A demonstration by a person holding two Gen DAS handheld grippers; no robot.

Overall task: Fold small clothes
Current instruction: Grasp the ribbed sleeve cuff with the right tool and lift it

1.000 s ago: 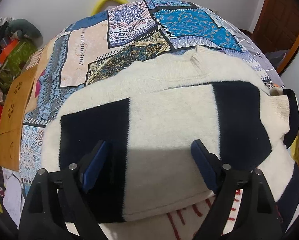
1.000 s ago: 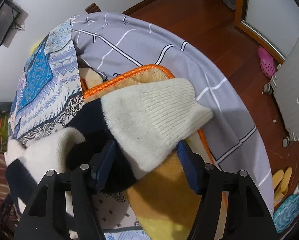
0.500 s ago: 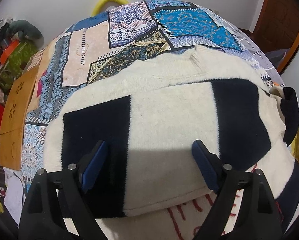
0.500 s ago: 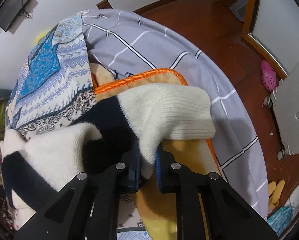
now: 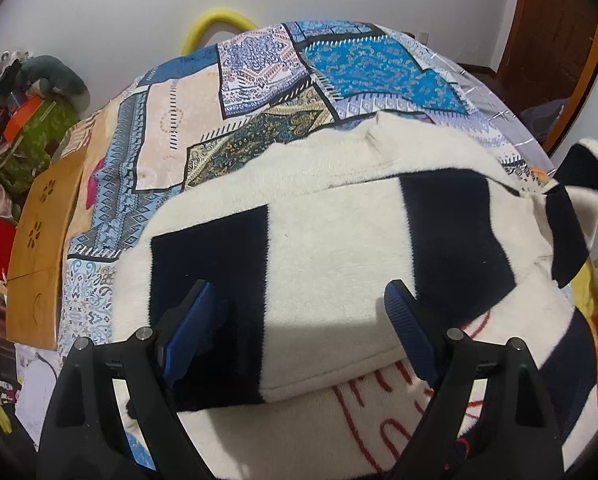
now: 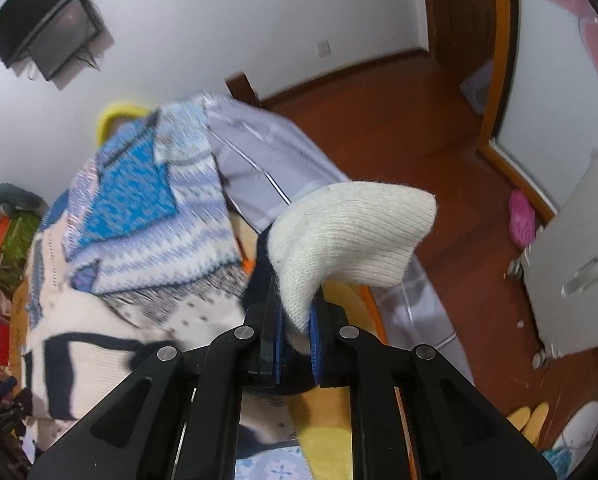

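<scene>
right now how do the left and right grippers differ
The left gripper stands wide open; the right gripper is shut on the sweater's ribbed cream cuff. The left one hovers over the folded sweater body and holds nothing; the right one holds the sleeve raised off the bed. Both have black fingers with blue pads.

Between my left gripper (image 5: 295, 320) fingers it's open above the sweater (image 5: 331, 256). Patterned bedspread (image 5: 259, 92) beyond lies bare. A wooden board (image 5: 43, 248) blocks the left; a door (image 6: 575, 264) crowds the right.
</scene>
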